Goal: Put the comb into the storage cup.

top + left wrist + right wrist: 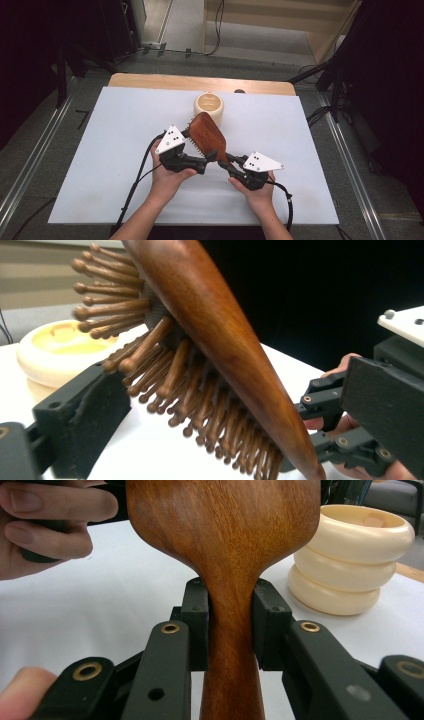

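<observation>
Right gripper is locked on, its two black jaws pinching the narrow neck of the wooden hairbrush from either side, pads flat against the wood where handle widens into head. From above, that gripper sits low and to the right of the brush, and the brush head rises up and away from it, wooden back facing up, off the white table.

Over to the left gripper: it comes in from the brush's other side, near the base of the head. In its own view the jaws stand spread, one black pad just under the bristles, the other jaw beyond the brush's back. The brush runs tilted between them, bristle side turned toward that near pad; whether the pad touches the bristle tips, I can't tell.

Beyond the brush head, just past its tip, stands a cream ribbed cup, upright on the table, and it shows again behind the brush's right edge. The person's left hand and right hand grip the tools below the brush.
</observation>
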Demonstrator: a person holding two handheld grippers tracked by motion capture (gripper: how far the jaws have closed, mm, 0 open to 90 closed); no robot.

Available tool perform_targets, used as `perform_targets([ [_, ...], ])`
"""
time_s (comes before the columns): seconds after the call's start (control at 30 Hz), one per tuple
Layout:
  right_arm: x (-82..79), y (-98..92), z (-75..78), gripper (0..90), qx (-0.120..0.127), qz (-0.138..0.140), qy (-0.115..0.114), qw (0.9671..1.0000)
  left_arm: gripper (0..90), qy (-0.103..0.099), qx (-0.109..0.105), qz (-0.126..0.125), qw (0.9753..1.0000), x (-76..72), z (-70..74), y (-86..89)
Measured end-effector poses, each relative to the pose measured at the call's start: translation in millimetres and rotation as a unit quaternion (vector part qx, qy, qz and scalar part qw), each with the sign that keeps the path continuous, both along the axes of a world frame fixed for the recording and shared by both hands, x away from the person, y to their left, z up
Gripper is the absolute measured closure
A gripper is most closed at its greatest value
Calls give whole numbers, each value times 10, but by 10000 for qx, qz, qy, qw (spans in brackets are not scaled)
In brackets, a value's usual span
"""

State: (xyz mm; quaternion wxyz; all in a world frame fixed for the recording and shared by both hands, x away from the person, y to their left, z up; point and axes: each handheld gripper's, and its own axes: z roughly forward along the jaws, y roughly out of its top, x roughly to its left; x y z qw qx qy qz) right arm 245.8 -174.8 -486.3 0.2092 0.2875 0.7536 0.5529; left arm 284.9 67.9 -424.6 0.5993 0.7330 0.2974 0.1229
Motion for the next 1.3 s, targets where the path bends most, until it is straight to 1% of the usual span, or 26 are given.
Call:
perform_targets([
  [0.13, -7, 29, 2, 699, -26, 31, -2, 10000, 66, 75, -44, 85, 9999, 10, -2, -20],
  [0.23, -10, 44, 2, 699, -26, 36, -19, 10000, 121, 156, -83, 177, 9997, 15, 3, -26],
  [0.33, -8, 47, 4, 699, -9, 20, -20, 10000, 142, 258, -112, 236, 9993, 27, 5, -35],
  [0.4, -6, 46, 1, 699, -22, 12, -18, 10000, 157, 282, -106, 272, 9992, 35, 7, -42],
  [0.63, -16, 44, 2, 699, 24, -19, -54, 10000, 263, 306, -115, 284, 9991, 47, 3, -41],
  [0.7, -19, 50, -2, 699, 19, -32, -49, 10000, 263, 361, -122, 307, 9988, 53, -2, -50],
  [0.8, -25, 64, -5, 699, 9, -37, -53, 10000, 306, 437, -145, 321, 9984, 62, -11, -61],
  [0.97, -15, 62, -17, 699, -5, -67, -38, 10000, 348, 578, -195, 236, 9979, 78, -17, -63],
  [1.03, -11, 63, -25, 699, -23, -75, -27, 10000, 369, 634, -215, 146, 9976, 86, -21, -62],
  [1.1, -8, 70, -34, 699, -25, -79, -23, 10000, 393, 645, -194, 111, 9977, 78, -17, -62],
  [1.23, -2, 84, -49, 698, -23, -91, 4, 10000, 461, 627, -206, -66, 9978, 66, -10, -64],
  [1.3, -4, 87, -50, 698, -34, -87, 0, 10000, 481, 669, -194, -148, 9975, 72, -7, -55],
])
